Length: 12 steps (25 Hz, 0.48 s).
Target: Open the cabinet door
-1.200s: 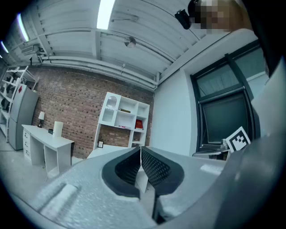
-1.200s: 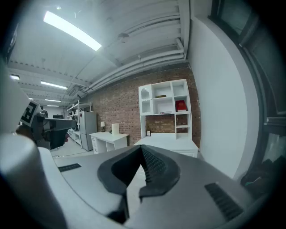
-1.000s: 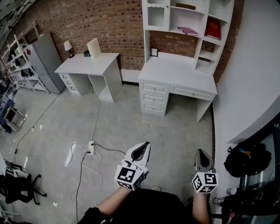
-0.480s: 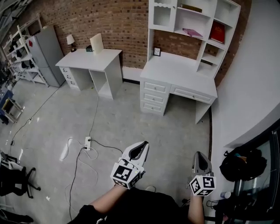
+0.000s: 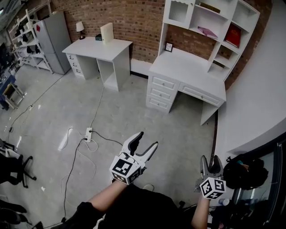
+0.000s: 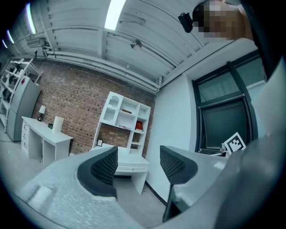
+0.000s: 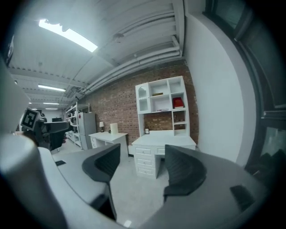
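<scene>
A white desk with drawers (image 5: 187, 74) stands across the room against the brick wall. On it sits a hutch whose upper left compartment has a small arched cabinet door (image 5: 178, 12), shut. The same door shows in the left gripper view (image 6: 114, 103) and the right gripper view (image 7: 143, 103). My left gripper (image 5: 148, 139) is held far from it over the floor. Its jaws have just been opening, with nothing between them (image 6: 138, 163). My right gripper (image 5: 210, 162) is at the lower right. Its jaws have also just been opening and are empty (image 7: 138, 167).
A second white desk (image 5: 98, 47) and a grey fridge (image 5: 56, 29) stand to the left. A power strip with cables (image 5: 88, 133) lies on the concrete floor. A black bag (image 5: 243, 172) sits at the right by the white wall, and a black chair (image 5: 9, 167) at the left edge.
Both grippers were shut and now stand open. The right gripper sits a little lower in the head view, and that view has shifted so the desk and hutch lie further right.
</scene>
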Each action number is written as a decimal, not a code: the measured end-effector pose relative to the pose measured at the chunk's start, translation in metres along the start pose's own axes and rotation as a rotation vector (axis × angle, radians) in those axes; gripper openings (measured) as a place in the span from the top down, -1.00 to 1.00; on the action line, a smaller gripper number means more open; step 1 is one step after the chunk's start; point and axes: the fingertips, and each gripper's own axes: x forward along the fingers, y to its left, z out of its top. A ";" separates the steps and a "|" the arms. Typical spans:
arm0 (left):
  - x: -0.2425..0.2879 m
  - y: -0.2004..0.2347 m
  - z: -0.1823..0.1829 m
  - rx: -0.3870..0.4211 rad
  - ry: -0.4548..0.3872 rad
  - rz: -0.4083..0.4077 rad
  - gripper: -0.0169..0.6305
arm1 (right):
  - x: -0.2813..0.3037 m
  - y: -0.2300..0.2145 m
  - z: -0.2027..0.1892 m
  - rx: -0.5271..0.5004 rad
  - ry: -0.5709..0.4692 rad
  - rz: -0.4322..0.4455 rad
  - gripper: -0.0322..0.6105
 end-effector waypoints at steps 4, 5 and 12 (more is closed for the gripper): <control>-0.005 0.016 -0.006 0.011 -0.004 0.097 -0.07 | -0.012 -0.037 -0.001 0.031 -0.030 -0.134 -0.37; -0.006 0.019 -0.007 0.023 -0.003 0.121 -0.10 | -0.015 -0.044 -0.003 0.049 -0.038 -0.158 -0.43; 0.002 0.015 -0.019 0.079 0.029 0.157 -0.15 | -0.015 -0.055 -0.021 0.098 -0.024 -0.148 -0.55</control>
